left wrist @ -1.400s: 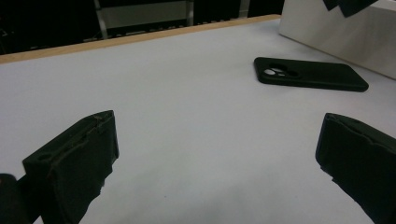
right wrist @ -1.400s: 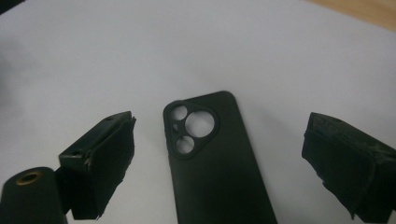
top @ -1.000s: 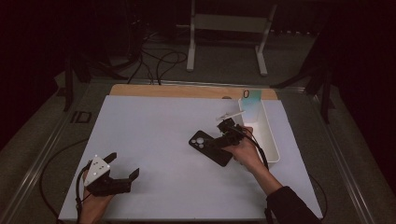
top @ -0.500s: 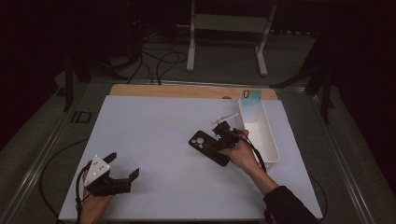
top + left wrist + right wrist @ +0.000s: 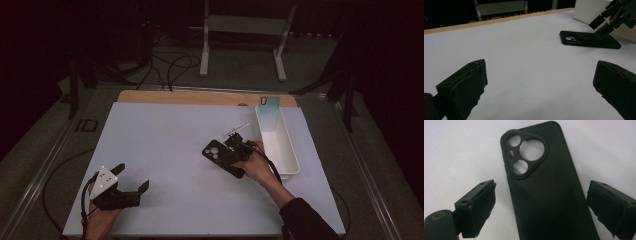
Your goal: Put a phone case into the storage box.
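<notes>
High view: white table [image 5: 165, 140], seemingly dark room.

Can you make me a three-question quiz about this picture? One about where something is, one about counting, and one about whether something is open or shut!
1. Where does the black phone case lie?
A. inside the white bin
B. on the white table top, left of the white bin
C. on the floor

2. How many round holes are in the phone case's camera cutout?
A. one
B. three
C. six

3. How does the right gripper stand?
A. open, a jaw on each side of the case
B. shut tight on the case
C. shut on nothing

Answers:
1. B, since the high view shows the case flat on the white table top beside the white bin.
2. B, since the right gripper view shows three round holes in the cutout.
3. A, since in that view both jaws stand apart from the case's edges.
</notes>
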Demonstrator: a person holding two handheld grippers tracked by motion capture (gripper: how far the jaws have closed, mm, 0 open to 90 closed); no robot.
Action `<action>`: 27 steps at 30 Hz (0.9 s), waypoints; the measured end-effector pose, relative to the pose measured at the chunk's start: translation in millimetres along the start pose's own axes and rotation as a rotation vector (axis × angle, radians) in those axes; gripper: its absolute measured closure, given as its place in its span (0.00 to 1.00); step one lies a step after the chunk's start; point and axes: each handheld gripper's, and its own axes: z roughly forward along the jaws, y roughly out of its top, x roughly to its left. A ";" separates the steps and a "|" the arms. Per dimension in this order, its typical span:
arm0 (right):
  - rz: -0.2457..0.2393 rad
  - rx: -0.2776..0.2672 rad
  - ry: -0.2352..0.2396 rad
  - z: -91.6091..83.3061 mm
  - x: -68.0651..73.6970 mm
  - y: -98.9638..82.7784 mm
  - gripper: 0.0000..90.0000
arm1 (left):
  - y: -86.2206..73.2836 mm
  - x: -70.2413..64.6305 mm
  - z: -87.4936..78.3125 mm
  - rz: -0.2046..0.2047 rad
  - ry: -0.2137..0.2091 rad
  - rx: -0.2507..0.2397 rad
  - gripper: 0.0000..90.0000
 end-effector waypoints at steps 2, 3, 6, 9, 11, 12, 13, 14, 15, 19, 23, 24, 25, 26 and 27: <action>-0.001 0.010 -0.003 1.3 -0.3 -0.1 0.10 | 0.2 -0.2 0.0 0.000 0.000 -0.001 0.00; -0.004 0.011 -0.005 1.4 -0.5 -0.1 0.10 | 0.1 -0.2 0.0 0.000 0.000 -0.001 0.00; -0.005 0.020 -0.007 2.2 -0.4 0.2 0.10 | 0.1 -0.3 0.2 0.000 -0.001 0.000 0.00; -0.015 0.037 -0.009 4.7 -0.3 0.0 0.10 | 0.1 -0.3 0.3 0.001 -0.002 0.001 0.00; -0.017 0.041 -0.015 5.8 0.4 -0.1 0.10 | 0.0 -0.2 0.2 0.000 -0.002 0.000 0.00; -0.022 0.042 -0.016 6.3 0.3 0.0 0.10 | 0.0 -0.2 0.2 0.000 -0.001 0.000 0.00; -0.028 0.047 -0.018 6.5 0.3 0.0 0.10 | 0.0 -0.1 0.1 0.000 -0.001 0.000 0.00; -0.029 0.050 -0.018 7.0 0.6 0.0 0.10 | 0.0 -0.1 0.2 0.000 -0.001 0.000 0.00; -0.029 0.053 -0.019 7.5 1.2 0.1 0.10 | 0.0 -0.1 0.3 0.000 -0.002 0.001 0.00; -0.037 0.065 -0.020 9.3 2.3 -0.1 0.10 | 0.0 -0.2 0.3 0.002 -0.002 0.001 0.00; -0.037 0.067 -0.030 10.5 2.0 -0.4 0.10 | 0.0 -0.2 0.2 0.000 -0.002 0.001 0.00; -0.037 0.069 -0.032 10.6 1.9 -0.2 0.10 | 0.0 -0.3 0.3 0.000 -0.002 0.000 0.00; -0.037 0.073 -0.046 11.0 1.9 0.0 0.10 | 0.1 -0.3 0.3 0.001 -0.002 0.001 0.00; -0.041 0.080 -0.060 11.7 1.5 0.1 0.10 | 0.0 -0.4 0.3 0.002 -0.002 0.001 0.00; -0.044 0.084 -0.069 12.7 1.2 0.0 0.10 | 0.0 -0.4 0.3 0.001 -0.002 0.001 0.00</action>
